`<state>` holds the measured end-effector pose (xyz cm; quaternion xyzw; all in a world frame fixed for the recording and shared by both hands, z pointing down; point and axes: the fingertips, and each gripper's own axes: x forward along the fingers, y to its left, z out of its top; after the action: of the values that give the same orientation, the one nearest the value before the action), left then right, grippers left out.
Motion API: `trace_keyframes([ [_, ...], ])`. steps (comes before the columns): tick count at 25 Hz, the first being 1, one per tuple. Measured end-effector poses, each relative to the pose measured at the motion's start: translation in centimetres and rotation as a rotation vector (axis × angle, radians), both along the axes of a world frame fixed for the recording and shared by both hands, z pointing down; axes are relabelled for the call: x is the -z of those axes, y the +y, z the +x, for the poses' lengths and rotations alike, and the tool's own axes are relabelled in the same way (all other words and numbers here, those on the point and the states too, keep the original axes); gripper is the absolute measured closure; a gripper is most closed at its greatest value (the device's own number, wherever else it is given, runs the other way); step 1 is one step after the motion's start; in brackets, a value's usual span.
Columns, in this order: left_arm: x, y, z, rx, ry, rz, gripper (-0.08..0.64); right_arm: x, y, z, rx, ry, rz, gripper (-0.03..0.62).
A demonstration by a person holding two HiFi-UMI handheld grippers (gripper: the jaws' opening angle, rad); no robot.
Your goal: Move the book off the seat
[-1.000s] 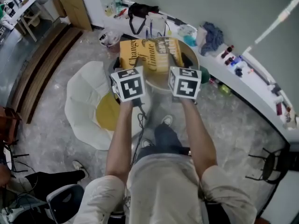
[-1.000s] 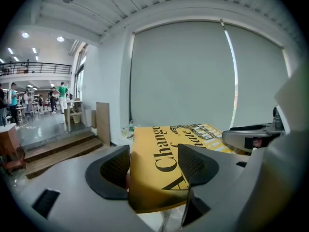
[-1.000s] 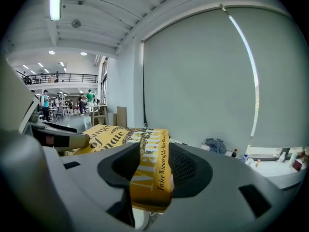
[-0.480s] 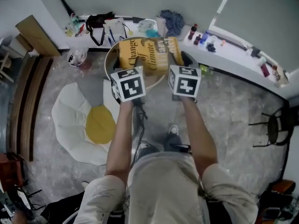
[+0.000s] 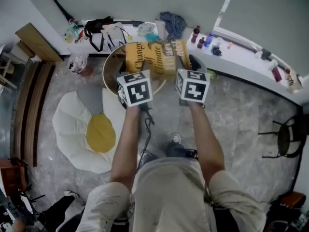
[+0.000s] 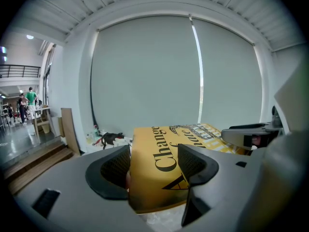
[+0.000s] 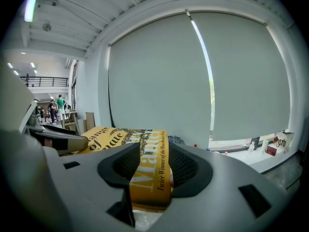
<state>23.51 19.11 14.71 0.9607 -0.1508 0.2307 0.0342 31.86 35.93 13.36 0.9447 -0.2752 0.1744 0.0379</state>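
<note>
A thick yellow book (image 5: pixel 155 57) with black lettering hangs in the air between both grippers, above a round glass table (image 5: pixel 112 66). My left gripper (image 5: pixel 140 67) is shut on the book's left edge (image 6: pixel 154 170). My right gripper (image 5: pixel 184 65) is shut on its spine side (image 7: pixel 152 175). In each gripper view the book fills the gap between the dark ribbed pads (image 6: pixel 115 170). The white seat with a yellow cushion (image 5: pixel 100 132) stands on the floor at the lower left, with no book on it.
A white ledge (image 5: pixel 251 64) runs along the curved wall with bottles, a blue cloth (image 5: pixel 173 22) and a black bag (image 5: pixel 96 27). A black stool (image 5: pixel 288 139) stands at the right. Wooden steps (image 5: pixel 24 105) lie at the left. The person's legs are below.
The book and both grippers have swung away from the white seat and now hang over the round glass table. The seat has slid down and left in the view. Both grips are unchanged.
</note>
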Motion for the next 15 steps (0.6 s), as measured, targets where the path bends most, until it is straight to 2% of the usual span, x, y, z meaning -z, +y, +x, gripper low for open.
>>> trace_keyframes([
  [10, -0.5, 2.2, 6.1, 0.079, -0.027, 0.031, 0.239, -1.1, 1.5, 7.6, 0.084, -0.031, 0.038, 0.402],
  [15, -1.4, 2.2, 7.7, 0.124, -0.048, 0.031, 0.241, -2.2, 1.0, 10.1, 0.132, -0.055, 0.041, 0.402],
])
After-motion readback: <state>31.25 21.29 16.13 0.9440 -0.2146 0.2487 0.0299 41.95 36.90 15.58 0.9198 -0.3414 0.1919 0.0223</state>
